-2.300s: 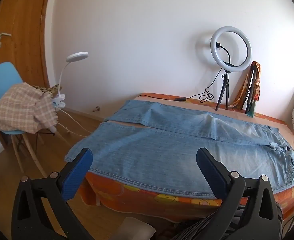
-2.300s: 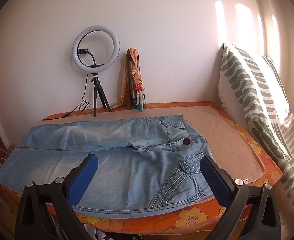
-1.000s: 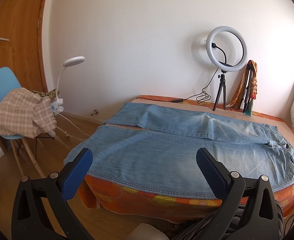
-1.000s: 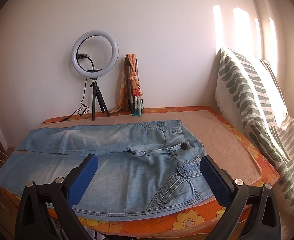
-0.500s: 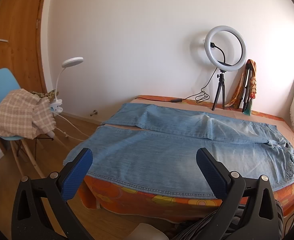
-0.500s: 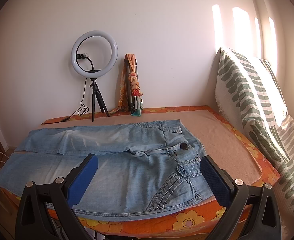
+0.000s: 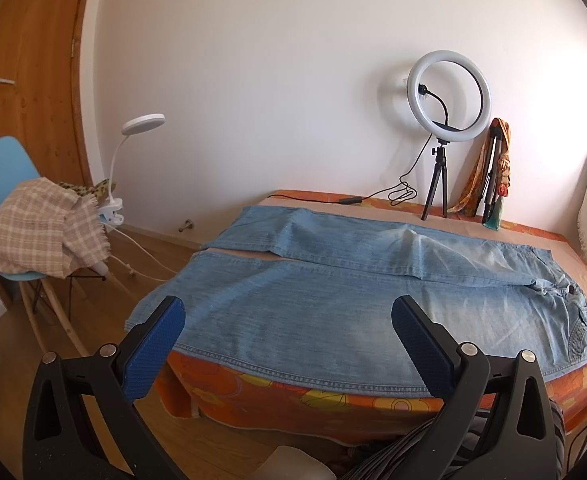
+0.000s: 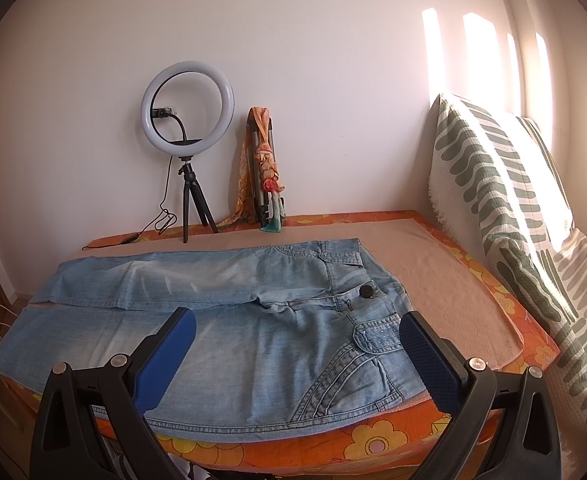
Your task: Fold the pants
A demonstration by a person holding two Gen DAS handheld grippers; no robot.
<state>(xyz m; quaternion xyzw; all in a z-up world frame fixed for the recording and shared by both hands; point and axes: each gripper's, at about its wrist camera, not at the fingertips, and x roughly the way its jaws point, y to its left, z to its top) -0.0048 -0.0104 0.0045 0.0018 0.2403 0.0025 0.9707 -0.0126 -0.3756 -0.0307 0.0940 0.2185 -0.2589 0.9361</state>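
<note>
Light blue jeans (image 7: 333,296) lie spread flat across the bed (image 7: 277,404), both legs side by side, hems at the left end, waist at the right. In the right wrist view the jeans (image 8: 253,320) show the waistband with a dark button (image 8: 366,291) and a stitched front pocket. My left gripper (image 7: 287,316) hangs open in front of the bed's near edge, facing the near leg, touching nothing. My right gripper (image 8: 295,326) is open too, held before the hip and pocket area, with nothing between its blue pads (image 8: 165,356).
A ring light on a tripod (image 7: 447,98) and a folded stand wrapped in an orange scarf (image 7: 493,172) stand at the bed's far side by the wall. Green-patterned pillows (image 8: 513,220) lean at the right. A blue chair with a plaid blanket (image 7: 33,232) and a clip lamp (image 7: 141,124) stand left.
Both grippers have pulled back a little from the bed and stay open. The jeans have not moved.
</note>
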